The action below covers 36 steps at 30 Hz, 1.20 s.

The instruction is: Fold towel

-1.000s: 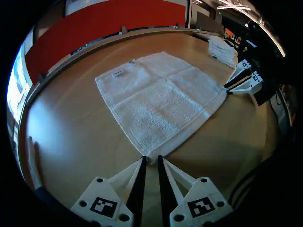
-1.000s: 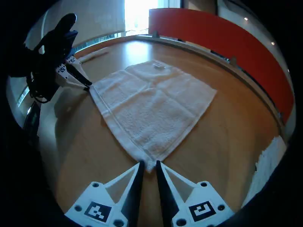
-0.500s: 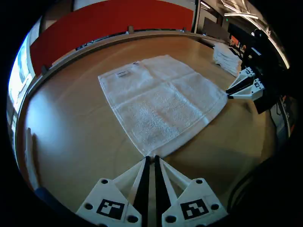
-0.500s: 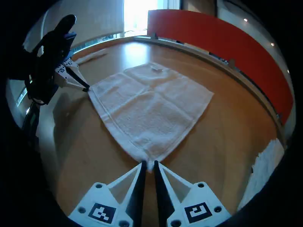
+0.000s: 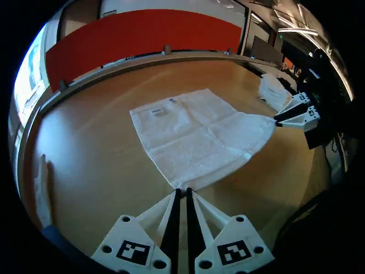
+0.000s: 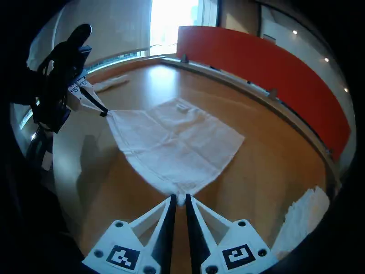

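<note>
My left tongs [image 5: 181, 192] are pinched tight on one near corner of the white towel [image 5: 196, 132], and my right tongs [image 6: 180, 198] are pinched tight on the neighbouring corner. The edge between them hangs just off the wooden surface [image 5: 91, 150], while the towel's far half lies flat on it. A pile of white cloths [image 5: 273, 91] sits at the far right.

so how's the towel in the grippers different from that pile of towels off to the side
The spread towel lies open in one layer; the folded stack is several layers piled up. The spread towel is pinched at two corners by the left gripper and right gripper; the folded stack sits untouched near the table edge. Both are white cloth on the wooden table.
</note>
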Each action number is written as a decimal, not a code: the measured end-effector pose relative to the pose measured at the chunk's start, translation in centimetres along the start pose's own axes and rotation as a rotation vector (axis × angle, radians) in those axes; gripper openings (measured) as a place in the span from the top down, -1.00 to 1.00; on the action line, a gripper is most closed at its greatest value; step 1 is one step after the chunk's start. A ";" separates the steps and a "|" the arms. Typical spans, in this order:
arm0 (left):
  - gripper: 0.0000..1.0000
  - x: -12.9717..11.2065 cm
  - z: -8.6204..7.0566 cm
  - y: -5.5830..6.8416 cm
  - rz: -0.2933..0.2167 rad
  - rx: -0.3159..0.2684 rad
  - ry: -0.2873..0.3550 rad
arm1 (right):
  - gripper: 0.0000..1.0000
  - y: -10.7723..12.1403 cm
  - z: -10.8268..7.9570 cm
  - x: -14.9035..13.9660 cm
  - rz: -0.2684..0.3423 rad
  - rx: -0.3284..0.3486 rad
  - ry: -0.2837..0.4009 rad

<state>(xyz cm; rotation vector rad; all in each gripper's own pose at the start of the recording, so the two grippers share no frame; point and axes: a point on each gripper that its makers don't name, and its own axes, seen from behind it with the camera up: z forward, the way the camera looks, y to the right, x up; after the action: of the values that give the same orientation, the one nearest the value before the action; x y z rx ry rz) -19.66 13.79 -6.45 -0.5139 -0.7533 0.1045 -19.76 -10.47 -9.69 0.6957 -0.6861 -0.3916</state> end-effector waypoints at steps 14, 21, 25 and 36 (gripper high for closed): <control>0.82 3.3 -4.7 1.1 -0.080 -0.013 0.032 | 0.70 0.1 -4.5 5.0 0.043 -0.006 0.090; 0.82 4.4 -6.6 1.9 -0.100 -0.026 0.048 | 0.71 -0.2 -6.2 6.0 0.059 0.005 0.108; 0.82 4.5 -7.0 2.0 -0.107 -0.028 0.049 | 0.71 -0.3 -6.6 6.3 0.065 0.008 0.113; 0.82 4.1 -7.1 2.3 -0.117 -0.032 0.043 | 0.72 -0.5 -6.9 6.8 0.063 0.016 0.117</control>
<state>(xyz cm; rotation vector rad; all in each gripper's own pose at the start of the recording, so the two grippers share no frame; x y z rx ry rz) -11.66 14.06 -9.31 -0.4999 -0.7421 -0.0268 -10.23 -11.40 -10.97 0.7045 -0.5991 -0.2852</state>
